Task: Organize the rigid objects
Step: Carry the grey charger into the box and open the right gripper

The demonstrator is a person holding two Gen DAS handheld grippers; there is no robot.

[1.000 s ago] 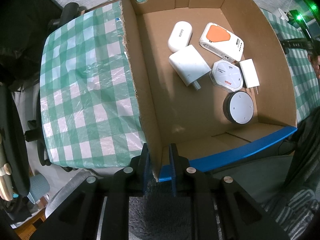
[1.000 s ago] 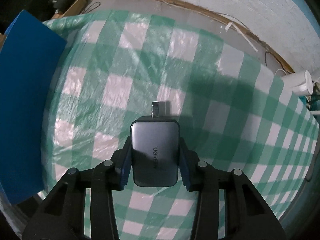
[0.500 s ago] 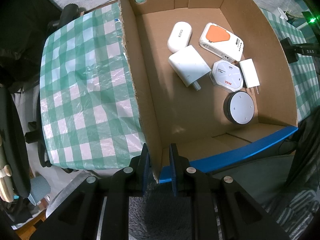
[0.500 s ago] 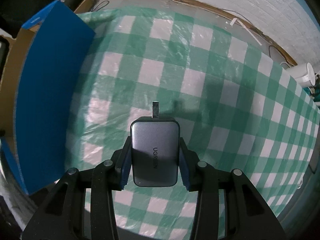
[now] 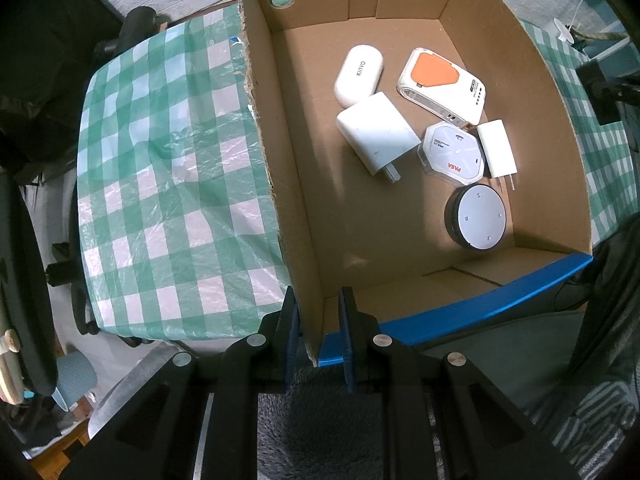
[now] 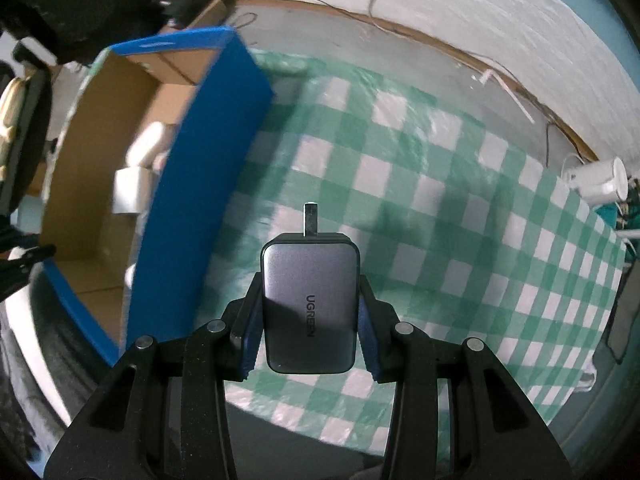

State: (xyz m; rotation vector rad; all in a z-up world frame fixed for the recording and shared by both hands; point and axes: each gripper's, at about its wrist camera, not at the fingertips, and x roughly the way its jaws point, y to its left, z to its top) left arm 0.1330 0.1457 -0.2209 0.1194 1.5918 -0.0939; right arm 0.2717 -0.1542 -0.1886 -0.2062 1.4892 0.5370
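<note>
Cardboard box point(image 5: 400, 240) with perhaps six gadgets point(image 5: 376, 132)

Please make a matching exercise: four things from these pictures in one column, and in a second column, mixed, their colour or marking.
Things:
1. charger in the right gripper
2. oval case
3. round puck
4. octagonal device

Marks:
A. red PASA lettering
B. grey, UGREEN lettering
C. white, KINYO lettering
D. black rim, grey face

Pairs: 1-B, 2-C, 3-D, 4-A
</note>
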